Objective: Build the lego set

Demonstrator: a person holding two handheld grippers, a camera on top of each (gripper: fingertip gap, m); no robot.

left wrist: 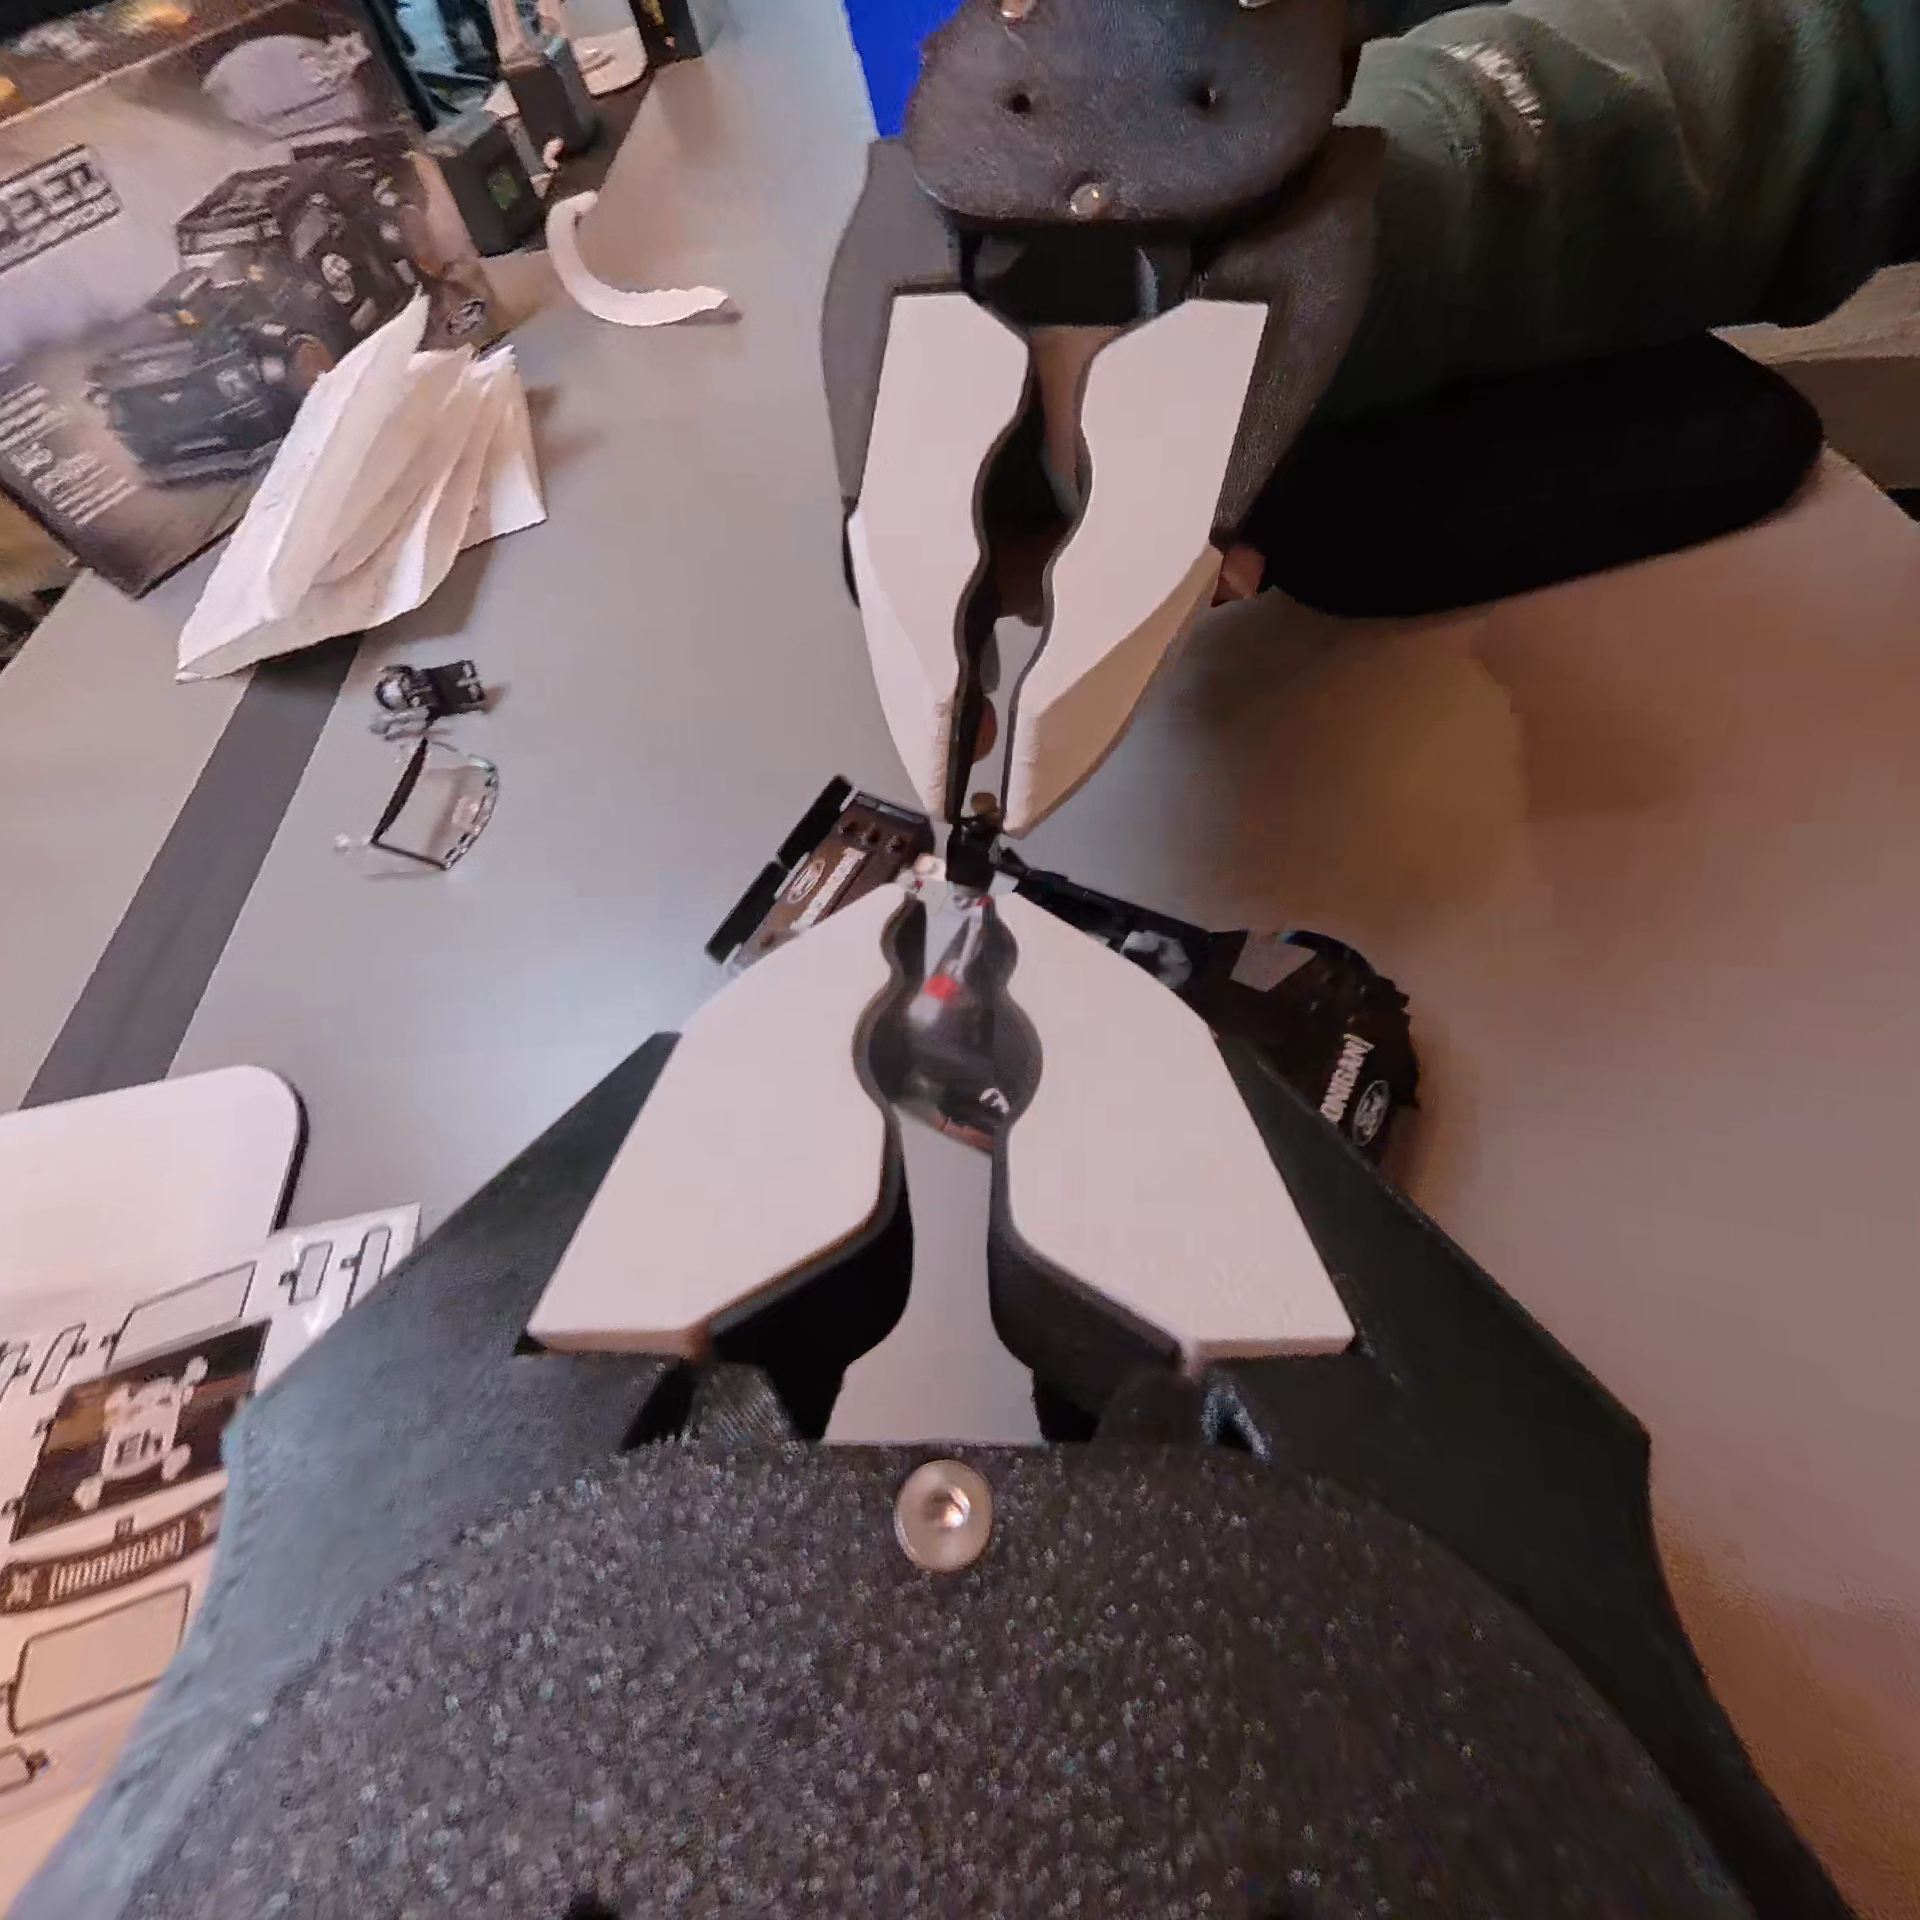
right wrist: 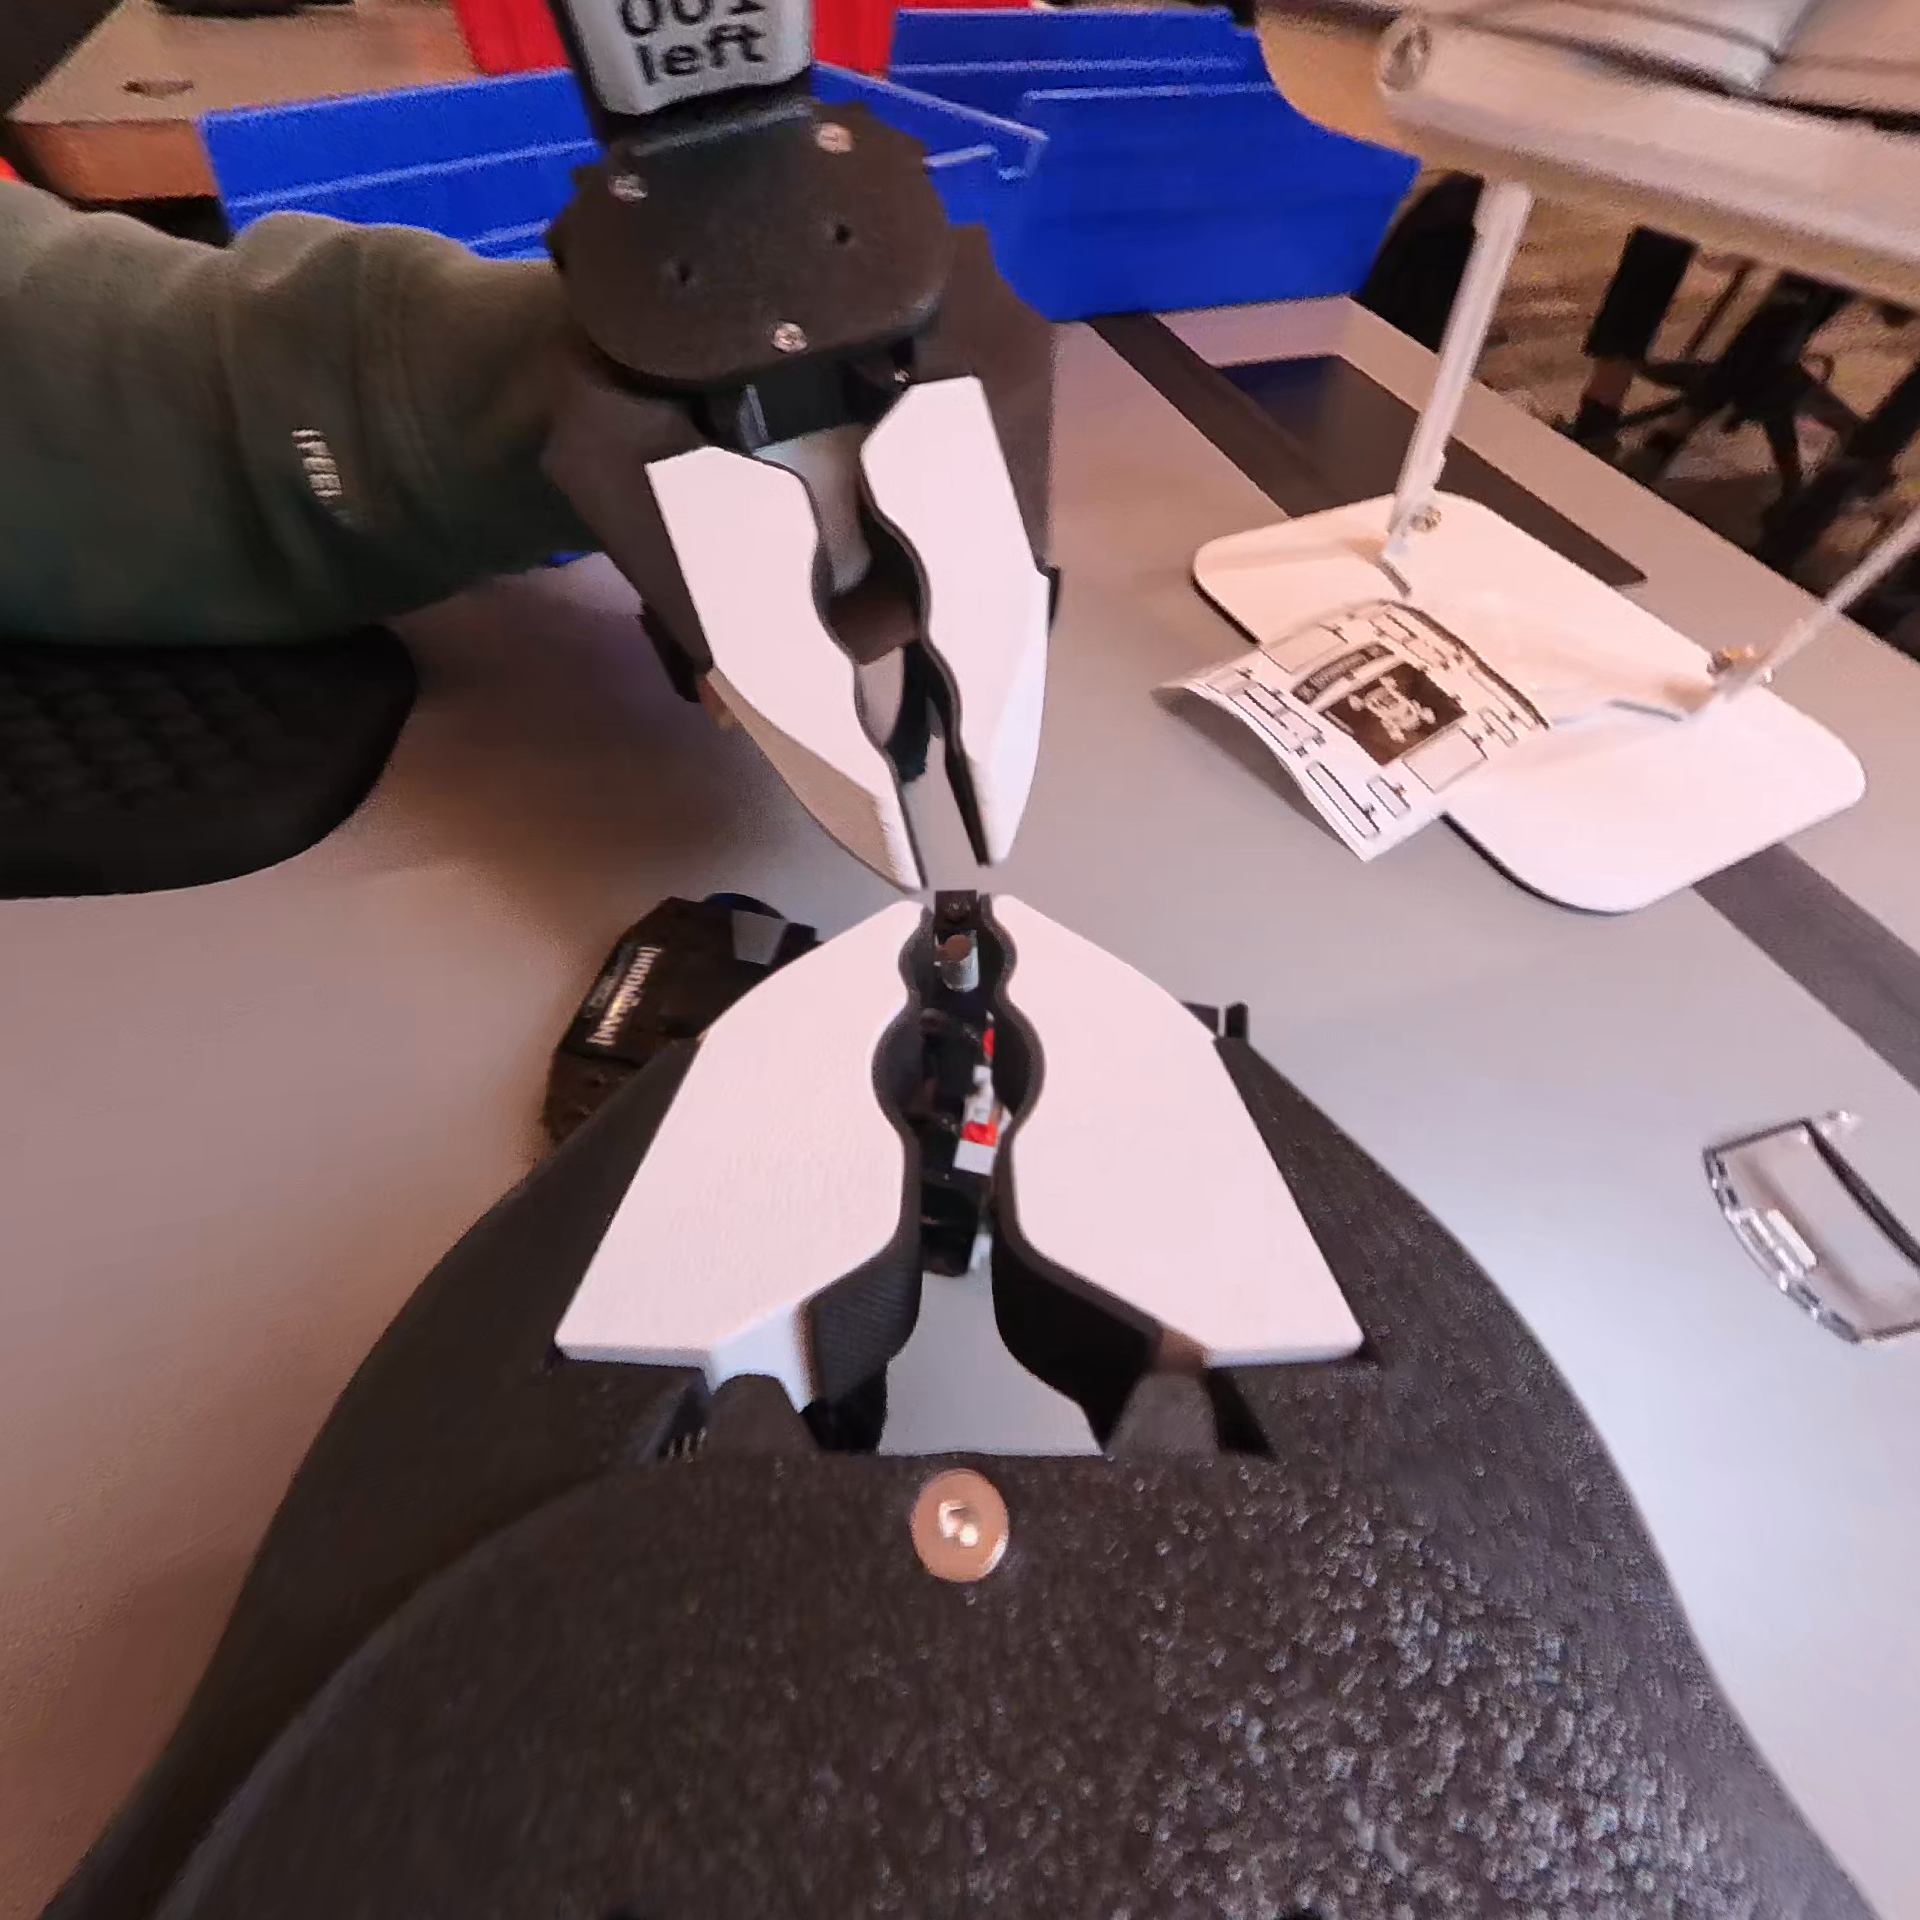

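We see the left gripper and the right gripper tip to tip above the grey table, both clenched on a small black Lego piece between them. The black Lego car lies on the table just beneath and beside the tips, partly hidden.

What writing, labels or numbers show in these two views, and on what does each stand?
I list the bearers only and do not copy the wording.
Lego box: large printed lettering, legible.
Sticker sheet: lettered strips, partly legible.
Black car build: white lettering and an oval badge on its side.
Grey tag atop the left gripper: digits and a word, legible.
Sleeve: small print, too blurred to read.
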